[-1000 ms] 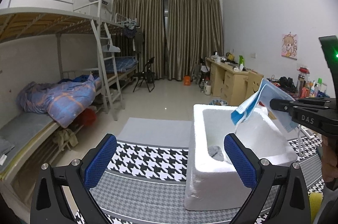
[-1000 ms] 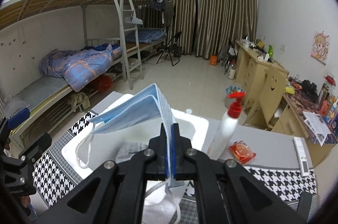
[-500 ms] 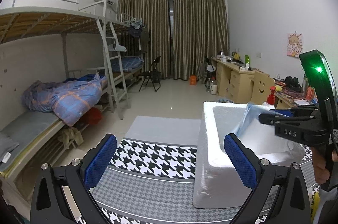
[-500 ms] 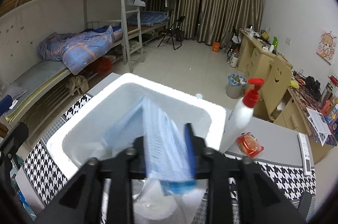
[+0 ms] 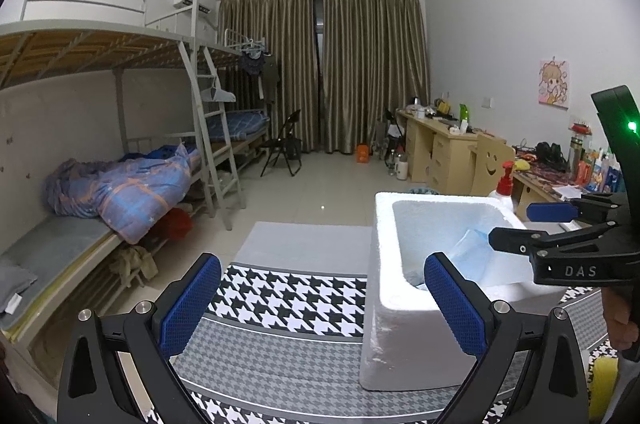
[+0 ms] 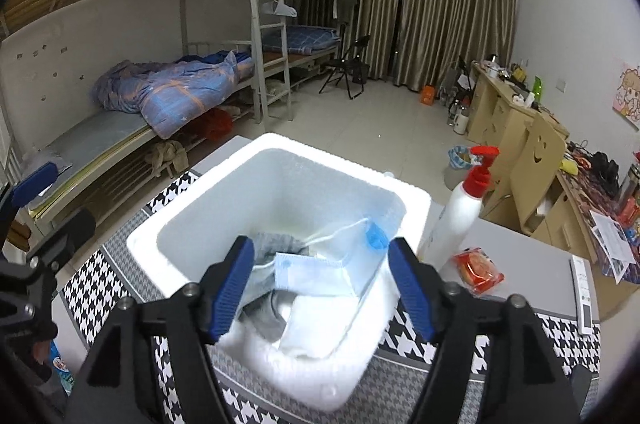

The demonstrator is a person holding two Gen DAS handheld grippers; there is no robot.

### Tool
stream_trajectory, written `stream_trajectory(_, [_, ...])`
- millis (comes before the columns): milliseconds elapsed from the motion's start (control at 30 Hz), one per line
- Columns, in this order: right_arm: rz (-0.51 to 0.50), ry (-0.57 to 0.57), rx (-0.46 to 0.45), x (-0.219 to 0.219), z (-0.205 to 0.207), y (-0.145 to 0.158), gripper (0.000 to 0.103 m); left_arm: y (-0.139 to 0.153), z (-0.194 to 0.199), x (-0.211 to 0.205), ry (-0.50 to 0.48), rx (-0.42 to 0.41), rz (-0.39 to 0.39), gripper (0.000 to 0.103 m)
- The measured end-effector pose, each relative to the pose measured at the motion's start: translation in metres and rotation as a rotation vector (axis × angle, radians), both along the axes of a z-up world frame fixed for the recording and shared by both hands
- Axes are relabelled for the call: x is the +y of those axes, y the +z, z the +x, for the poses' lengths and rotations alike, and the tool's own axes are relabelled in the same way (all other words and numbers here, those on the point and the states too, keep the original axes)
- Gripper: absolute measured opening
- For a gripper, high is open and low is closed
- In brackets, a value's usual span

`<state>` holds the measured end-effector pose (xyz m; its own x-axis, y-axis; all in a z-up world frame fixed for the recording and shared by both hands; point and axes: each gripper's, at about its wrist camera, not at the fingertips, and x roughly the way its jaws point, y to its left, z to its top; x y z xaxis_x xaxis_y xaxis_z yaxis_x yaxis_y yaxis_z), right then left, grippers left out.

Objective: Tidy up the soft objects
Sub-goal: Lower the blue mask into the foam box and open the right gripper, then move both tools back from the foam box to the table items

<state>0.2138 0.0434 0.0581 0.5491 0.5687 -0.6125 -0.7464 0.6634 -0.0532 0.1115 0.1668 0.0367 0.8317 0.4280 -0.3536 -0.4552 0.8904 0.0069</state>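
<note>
A white foam box (image 6: 176, 224) stands on the houndstooth table cloth (image 5: 300, 300). Inside it lie a pack of blue face masks (image 6: 316, 274) in clear plastic and a grey cloth (image 6: 276, 250). My right gripper (image 6: 319, 244) hovers over the box's near side. Its jaws are opening, and the masks lie loose below them, free of the blue pads. The left wrist view shows the box (image 5: 384, 216), the masks (image 5: 472, 256) and the right gripper (image 5: 514, 224) above the rim. My left gripper (image 5: 322, 260) stands open over the cloth, left of the box, with nothing between its fingers.
A white pump bottle with a red top (image 6: 460, 212), a red snack packet (image 6: 478, 270) and a remote (image 6: 582, 298) sit right of the box. A yellow object (image 5: 604, 380) shows at the table's near right. Bunk beds (image 5: 120, 184) line the left wall, desks (image 5: 440, 148) the right.
The right gripper, shut on the mask pack above the box a second ago, sank toward the box and opened. The masks dropped inside. The left gripper stayed open and nearly still.
</note>
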Motion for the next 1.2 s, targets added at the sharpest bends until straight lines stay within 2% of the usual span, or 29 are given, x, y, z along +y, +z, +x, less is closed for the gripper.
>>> stream_trajectory(233, [0.046, -0.01, -0.026, -0.017, -0.009, 0.01, 0.074, 0.005, -0.006, -0.009, -0.013, -0.018, -0.003, 0.102])
stream_trajectory(367, [0.081, -0.013, -0.047, -0.03, -0.014, 0.014, 0.08, 0.01, -0.013, -0.014, -0.023, -0.038, 0.001, 0.102])
stream_trajectory(833, [0.158, -0.044, -0.091, -0.067, -0.039, 0.028, 0.082, 0.022, -0.02, -0.041, -0.098, -0.077, -0.01, 0.102])
stream_trajectory(1200, [0.218, -0.088, -0.184, -0.104, -0.068, 0.035, 0.09, 0.036, -0.024, -0.066, -0.179, -0.123, -0.011, 0.102])
